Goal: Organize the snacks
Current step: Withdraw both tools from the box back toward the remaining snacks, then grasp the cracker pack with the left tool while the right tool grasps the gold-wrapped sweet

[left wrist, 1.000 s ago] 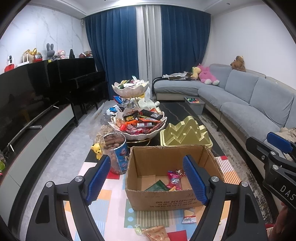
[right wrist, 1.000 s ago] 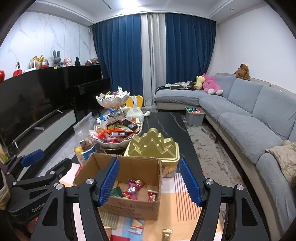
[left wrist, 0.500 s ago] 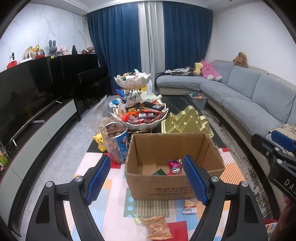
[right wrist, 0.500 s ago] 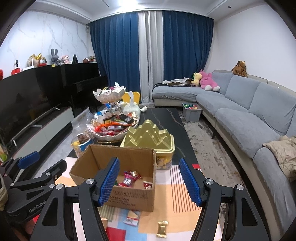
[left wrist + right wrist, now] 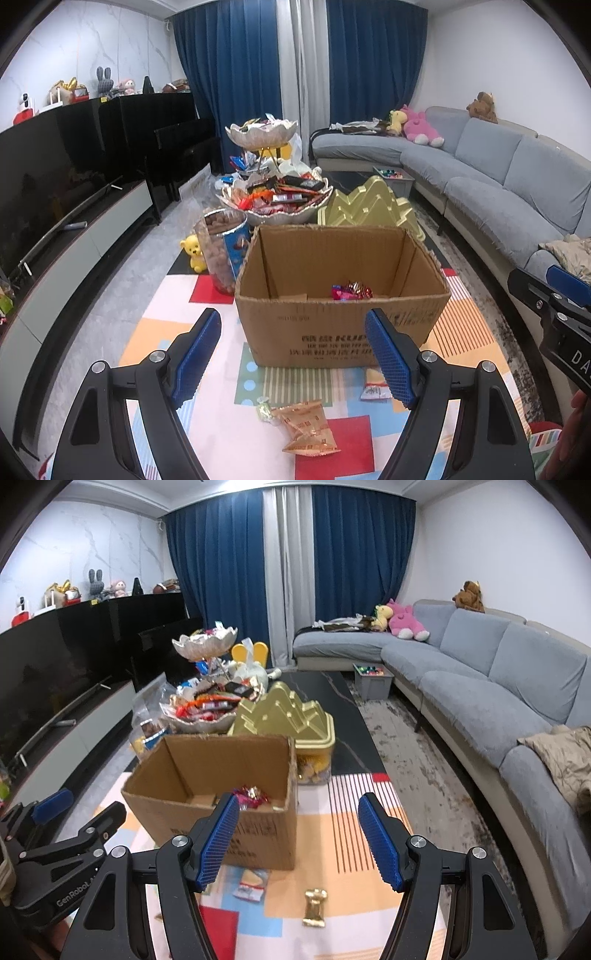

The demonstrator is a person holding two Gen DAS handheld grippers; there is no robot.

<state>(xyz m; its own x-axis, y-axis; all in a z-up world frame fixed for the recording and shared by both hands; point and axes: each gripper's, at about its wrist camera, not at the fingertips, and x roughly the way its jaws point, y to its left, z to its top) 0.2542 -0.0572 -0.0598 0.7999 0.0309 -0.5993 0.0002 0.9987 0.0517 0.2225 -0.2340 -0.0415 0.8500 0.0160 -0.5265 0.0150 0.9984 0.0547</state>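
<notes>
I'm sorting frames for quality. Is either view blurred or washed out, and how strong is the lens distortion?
Left wrist view: sharp and evenly lit, the print on the cardboard box readable. Right wrist view: softer, the box and the gold candy on the mat slightly smeared. Both: strong fisheye bending of walls and sofa, dark corners, mild reflections on the glossy black cabinet.

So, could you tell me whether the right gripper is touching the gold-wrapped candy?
Apart: the right wrist view shows the open right gripper above the gold-wrapped candy.
</notes>
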